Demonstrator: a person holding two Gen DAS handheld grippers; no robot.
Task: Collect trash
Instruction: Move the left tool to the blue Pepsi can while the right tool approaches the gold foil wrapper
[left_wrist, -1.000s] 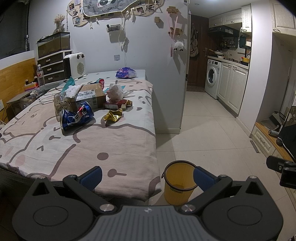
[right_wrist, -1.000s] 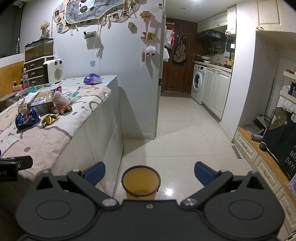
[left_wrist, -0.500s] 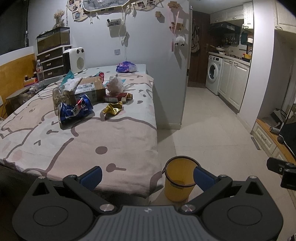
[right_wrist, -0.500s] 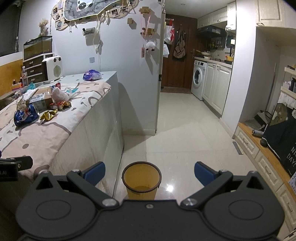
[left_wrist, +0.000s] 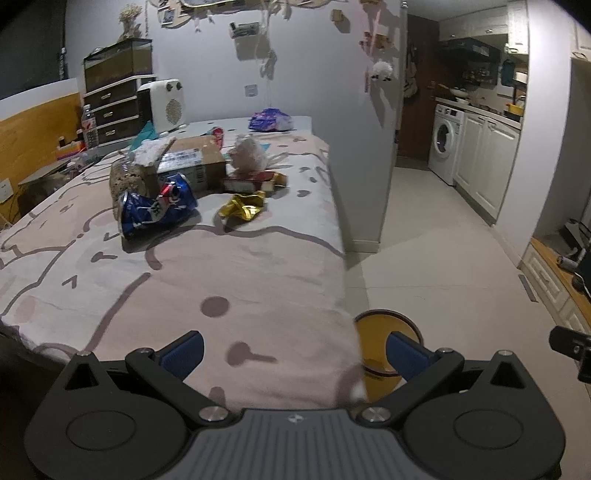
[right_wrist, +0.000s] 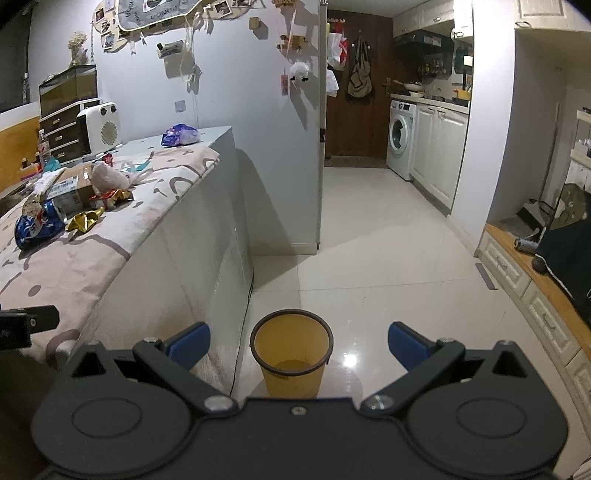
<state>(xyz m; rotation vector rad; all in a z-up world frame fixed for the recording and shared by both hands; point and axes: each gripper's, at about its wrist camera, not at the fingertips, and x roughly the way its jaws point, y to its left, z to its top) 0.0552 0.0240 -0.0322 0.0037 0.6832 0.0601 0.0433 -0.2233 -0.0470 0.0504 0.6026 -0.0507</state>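
The left gripper (left_wrist: 293, 350) is held level over the near end of the table, its blue-padded fingers (left_wrist: 183, 350) spread wide with nothing between them. The right gripper (right_wrist: 297, 345) is held beside the table, out over the floor, pointing down the room toward the kitchen; its jaws are equally wide and hold nothing.

The table (left_wrist: 258, 280) carries a pink patterned cloth, and the trash sits in a cluster toward its far half, well apart from the left gripper and ahead of it to the left. Largest there is a cardboard box (left_wrist: 192, 160) with a printed label. Against its near side lies a crushed blue can (left_wrist: 157, 208), and just right of the can sits a crumpled gold wrapper (left_wrist: 242, 209). A white crumpled wad (left_wrist: 248, 154) rests on a flat red packet (left_wrist: 251, 181) beside the box. Farther back, near the wall, lies a purple bag (left_wrist: 269, 120).

The yellow bin (right_wrist: 291, 358) stands on the tiled floor close to the table's side. The right wrist view shows it whole, centred between the right gripper's fingers and below them, with its dark rim and bare inside. The left wrist view shows only part of its rim (left_wrist: 386, 319), half hidden behind the table's corner and the left gripper's right finger. The trash itself appears small at the left edge of the right wrist view, where the can (right_wrist: 37, 223) and gold wrapper (right_wrist: 84, 218) can be made out.
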